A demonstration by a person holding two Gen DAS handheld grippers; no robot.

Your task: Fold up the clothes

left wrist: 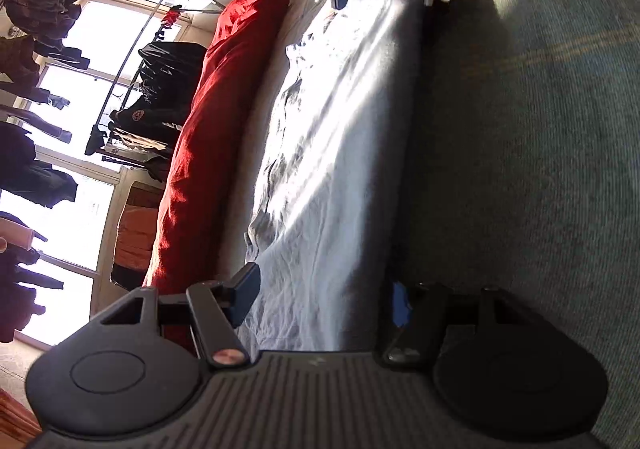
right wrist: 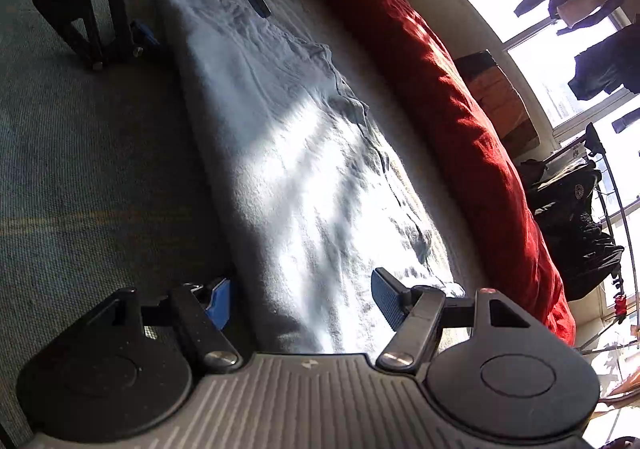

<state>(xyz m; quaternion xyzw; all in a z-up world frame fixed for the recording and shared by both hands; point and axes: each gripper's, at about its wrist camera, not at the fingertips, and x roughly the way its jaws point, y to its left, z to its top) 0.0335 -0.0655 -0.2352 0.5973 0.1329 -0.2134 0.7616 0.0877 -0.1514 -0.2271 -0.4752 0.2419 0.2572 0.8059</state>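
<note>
Nearest each lens, both grippers stood spread wide, one at either end of the grey garment (left wrist: 344, 153). The left gripper (left wrist: 324, 301) straddled one end of that garment, its sunlit finger (left wrist: 244, 293) above the cloth and its other finger (left wrist: 400, 305) down in shadow beside the folded edge; neither pad visibly pinched fabric, though contact on the shadowed side was hard to judge. The right gripper (right wrist: 300, 301) straddled the opposite end in the same way, blue pads apart, the cloth passing between them ungrasped.

The garment lay flat on the green-grey carpet-like surface (left wrist: 540, 129) as a long, narrow band, its long axis running straight from one gripper to the other. One long edge looked thick and rolled over; the other was wrinkled and bright with sun, which washed out detail.

Beyond the garment's wrinkled edge, parallel to it, lay a long red cushion (left wrist: 208, 129). Farther still beyond the garment stood a rack of dark clothes (left wrist: 160, 101) against bright windows (left wrist: 80, 61), their details lost in glare.
</note>
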